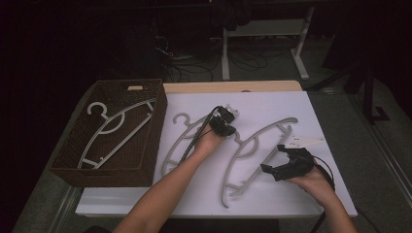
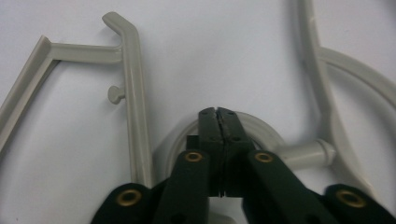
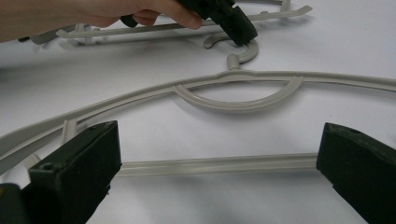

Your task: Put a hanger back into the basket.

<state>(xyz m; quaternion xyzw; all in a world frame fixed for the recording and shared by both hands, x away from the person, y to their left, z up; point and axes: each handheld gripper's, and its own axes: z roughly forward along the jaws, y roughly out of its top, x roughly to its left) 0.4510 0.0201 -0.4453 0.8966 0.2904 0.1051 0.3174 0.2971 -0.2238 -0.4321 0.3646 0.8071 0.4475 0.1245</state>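
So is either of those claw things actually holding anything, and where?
The left gripper is shut on the hook of the hanger. The right gripper is open, holding nothing.

I see two black hand-held grippers — left hand-held gripper, right hand-held gripper — brass-coloured screws at the jaw links, black cables trailing, forearms bare, no sleeves.

Desk legs and tangled cables on dark floor beyond table.
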